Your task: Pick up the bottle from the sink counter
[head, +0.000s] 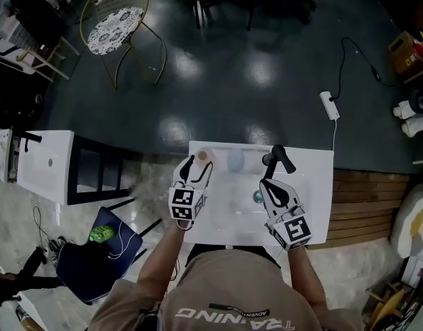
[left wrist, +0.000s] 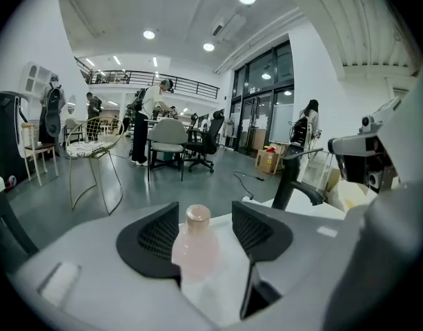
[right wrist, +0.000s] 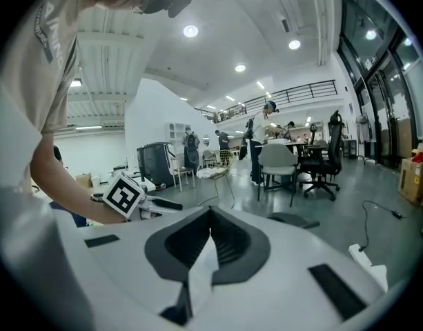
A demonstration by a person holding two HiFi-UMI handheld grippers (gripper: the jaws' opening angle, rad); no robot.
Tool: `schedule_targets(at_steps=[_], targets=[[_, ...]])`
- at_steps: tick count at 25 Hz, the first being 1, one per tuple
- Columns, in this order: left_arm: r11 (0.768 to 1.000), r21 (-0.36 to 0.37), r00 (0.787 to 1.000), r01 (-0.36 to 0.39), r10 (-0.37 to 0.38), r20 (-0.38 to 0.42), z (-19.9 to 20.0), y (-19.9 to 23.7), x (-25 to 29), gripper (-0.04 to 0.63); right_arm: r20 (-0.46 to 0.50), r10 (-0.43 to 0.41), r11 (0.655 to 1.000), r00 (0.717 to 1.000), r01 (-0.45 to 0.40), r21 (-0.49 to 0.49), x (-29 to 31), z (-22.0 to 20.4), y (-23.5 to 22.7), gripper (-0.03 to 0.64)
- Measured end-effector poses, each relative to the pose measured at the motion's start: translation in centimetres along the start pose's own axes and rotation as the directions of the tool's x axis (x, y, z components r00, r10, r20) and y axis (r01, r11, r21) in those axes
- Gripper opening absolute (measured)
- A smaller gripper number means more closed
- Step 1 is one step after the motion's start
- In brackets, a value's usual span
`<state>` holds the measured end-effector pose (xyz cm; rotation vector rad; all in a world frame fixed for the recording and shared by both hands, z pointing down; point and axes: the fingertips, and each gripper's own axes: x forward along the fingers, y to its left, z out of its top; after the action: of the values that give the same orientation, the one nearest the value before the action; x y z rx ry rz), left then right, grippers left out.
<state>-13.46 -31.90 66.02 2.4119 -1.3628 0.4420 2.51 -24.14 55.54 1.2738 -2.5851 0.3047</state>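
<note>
The pale pink bottle [head: 205, 156] is standing upright on the white sink desk [head: 315, 185], near its far left corner, in the middle of the head view. The left gripper [head: 199, 165] is reaching around it. In the left gripper view the jaws of the left gripper [left wrist: 205, 234] are standing wide apart with the bottle [left wrist: 192, 247] between them. It is sitting closer to the jaw on the left of the frame, and neither pad is visibly pressing on it, so the gripper is released.

The right gripper [head: 270, 185] is hovering over the right half of the desk, just below the black faucet [head: 279, 158]. In its own view the right gripper [right wrist: 210, 243] is clenched, jaws meeting with nothing between them. A small greenish ball [head: 257, 197] is lying just left of it. A pale rounded object [head: 235, 160] is sitting between the bottle and the faucet.
</note>
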Motion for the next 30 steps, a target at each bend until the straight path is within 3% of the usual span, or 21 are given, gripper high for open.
schedule_targets(at_steps=[13, 18, 22, 30], targets=[[1.0, -0.005, 0.999, -0.023, 0.024, 0.044, -1.3, 1.4, 3.7, 0.222, -0.031, 0.038, 0.999, 0.999, -0.039, -0.038, 2.0, 0.5, -1.3, 0.011], [0.999, -0.004, 0.996, -0.038, 0.038, 0.083, -1.4, 1.5, 4.2, 0.179, -0.067, 0.044, 0.998, 0.997, -0.047, -0.039, 2.3, 0.2, -1.4, 0.011], [0.998, 0.032, 0.994, -0.059, 0.056, 0.093, -1.3, 1.5, 4.6, 0.14, -0.111, 0.033, 0.999, 0.993, -0.037, -0.029, 2.2, 0.1, -1.7, 0.01], [0.995, 0.084, 0.993, -0.056, 0.047, 0.106, -1.3, 1.4, 4.7, 0.133, -0.074, 0.066, 0.996, 0.995, -0.07, -0.048, 2.3, -0.3, -1.2, 0.011]])
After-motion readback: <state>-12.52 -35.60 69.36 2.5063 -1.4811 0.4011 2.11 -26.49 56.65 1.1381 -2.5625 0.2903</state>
